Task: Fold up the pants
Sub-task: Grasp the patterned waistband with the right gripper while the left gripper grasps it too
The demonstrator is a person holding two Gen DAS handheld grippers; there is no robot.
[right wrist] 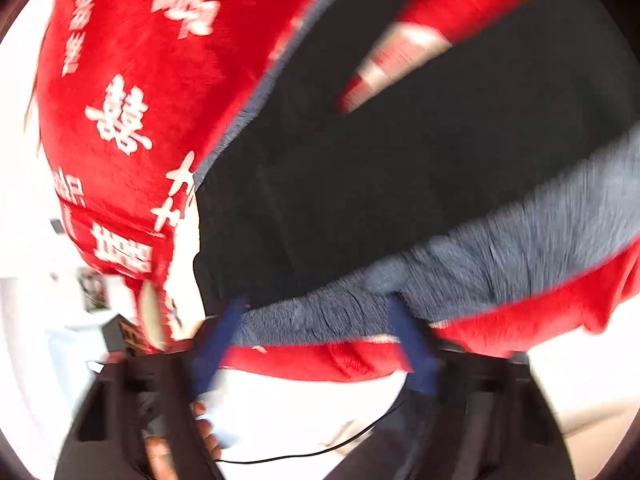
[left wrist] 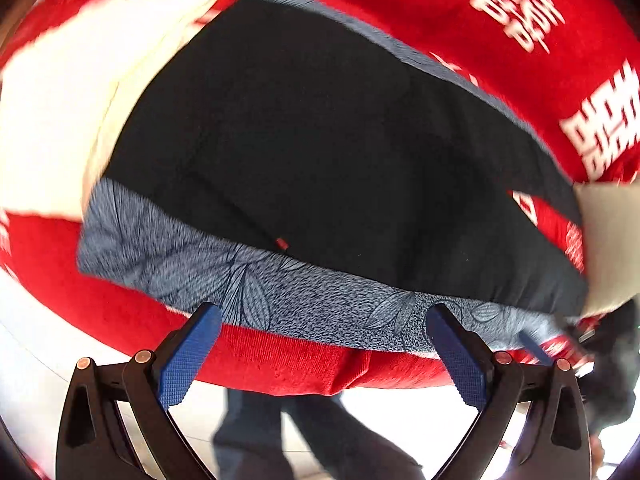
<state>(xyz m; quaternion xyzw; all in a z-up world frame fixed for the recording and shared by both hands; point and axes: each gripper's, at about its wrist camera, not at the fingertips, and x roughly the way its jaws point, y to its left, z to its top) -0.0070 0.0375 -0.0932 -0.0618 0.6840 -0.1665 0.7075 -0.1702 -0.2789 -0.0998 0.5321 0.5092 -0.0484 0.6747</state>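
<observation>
The pants [left wrist: 320,140] are black with a grey-blue leaf-patterned band [left wrist: 280,288] along the near edge. They lie spread on a red cloth [left wrist: 300,368]. My left gripper [left wrist: 323,314] is open wide, its blue fingertips [left wrist: 200,340] just over the near edge of the band with nothing between them. In the right wrist view, which is blurred, the pants [right wrist: 400,168] and the band [right wrist: 500,248] fill the frame. My right gripper [right wrist: 316,308] stands open, its tips at the band's near edge. One of its blue fingers [left wrist: 534,346] shows at the lower right of the left wrist view.
The red cloth [right wrist: 132,80] carries white characters and hangs over the near edge. A cream cloth [left wrist: 48,120] lies at the left and a pale flat thing [left wrist: 604,240] at the right. A person's legs [left wrist: 256,432] stand below on a white floor. A black cable [right wrist: 320,450] runs low.
</observation>
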